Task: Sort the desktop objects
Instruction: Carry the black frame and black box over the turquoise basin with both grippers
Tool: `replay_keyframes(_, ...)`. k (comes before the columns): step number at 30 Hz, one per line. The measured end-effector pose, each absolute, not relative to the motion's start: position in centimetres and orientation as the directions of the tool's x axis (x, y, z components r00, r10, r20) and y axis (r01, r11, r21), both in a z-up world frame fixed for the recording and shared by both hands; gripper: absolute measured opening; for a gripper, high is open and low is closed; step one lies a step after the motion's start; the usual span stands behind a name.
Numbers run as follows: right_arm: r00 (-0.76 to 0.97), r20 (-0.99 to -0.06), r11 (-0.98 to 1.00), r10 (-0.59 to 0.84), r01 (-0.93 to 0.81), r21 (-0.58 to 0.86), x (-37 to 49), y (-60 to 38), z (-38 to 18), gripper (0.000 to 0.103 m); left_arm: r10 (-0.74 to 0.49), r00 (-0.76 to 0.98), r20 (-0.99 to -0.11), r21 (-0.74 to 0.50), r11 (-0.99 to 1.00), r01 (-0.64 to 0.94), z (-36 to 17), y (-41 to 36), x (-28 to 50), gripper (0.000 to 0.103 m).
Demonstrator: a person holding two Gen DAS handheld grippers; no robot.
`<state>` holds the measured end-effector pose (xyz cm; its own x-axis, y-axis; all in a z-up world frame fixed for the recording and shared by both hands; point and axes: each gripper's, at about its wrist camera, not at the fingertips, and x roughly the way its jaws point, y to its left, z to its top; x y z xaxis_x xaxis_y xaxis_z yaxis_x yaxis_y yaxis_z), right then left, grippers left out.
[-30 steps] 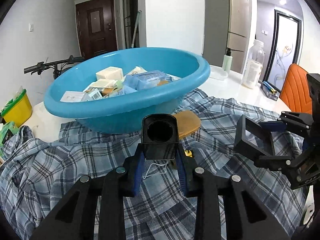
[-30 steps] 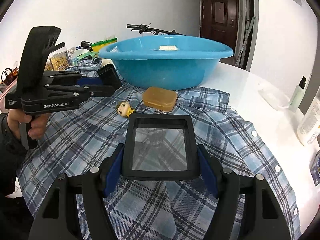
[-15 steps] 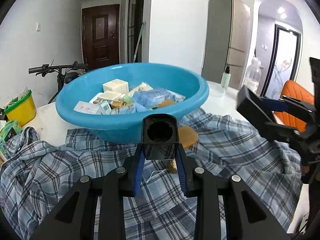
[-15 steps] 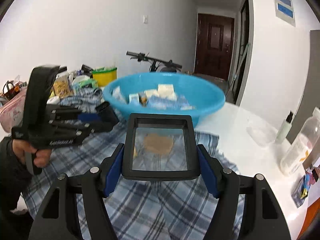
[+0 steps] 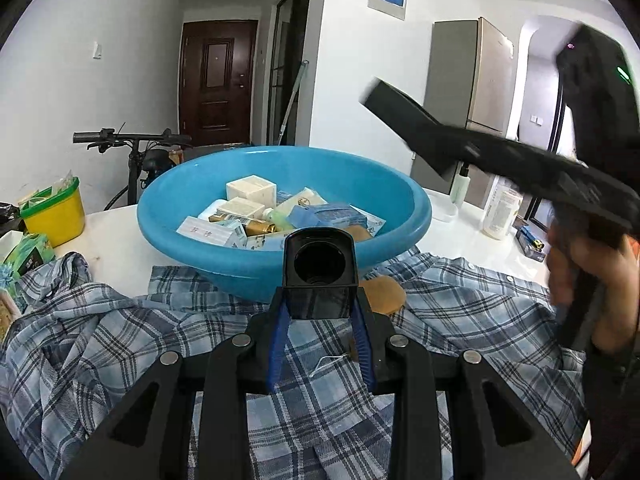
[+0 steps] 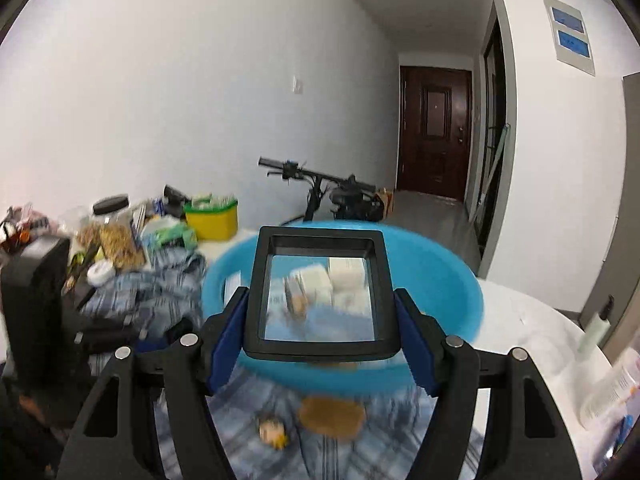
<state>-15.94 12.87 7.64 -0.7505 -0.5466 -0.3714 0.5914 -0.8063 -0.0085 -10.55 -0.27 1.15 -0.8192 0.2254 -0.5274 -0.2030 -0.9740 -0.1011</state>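
Note:
My left gripper is shut on a small black box with a round hole, held above the plaid shirt in front of the blue basin. The basin holds several boxes and bottles. My right gripper is shut on a black square frame with a clear pane, raised just before the basin's near rim. In the left wrist view that frame hangs high at the right. An amber soap-like lump and a small yellow figurine lie on the shirt.
A yellow tub with a green lid and snack packs stand at the left. A pump bottle and a white bottle stand on the white table at the right. A bicycle stands behind.
My right gripper has risen with the frame and moved toward the basin, from low over the shirt to rim height. My left gripper has lifted slightly with the black box.

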Motion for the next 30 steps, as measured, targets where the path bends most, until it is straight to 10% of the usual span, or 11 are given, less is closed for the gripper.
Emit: replay_keyframes(30,-0.780,-0.359,-0.846,-0.512,0.530,0.054,-21.4,14.2,3.8,0.069,0.086,-0.858,-0.507,-0.013,-0.996,-0.092,4.4,-1.7,-10.8,0.032)
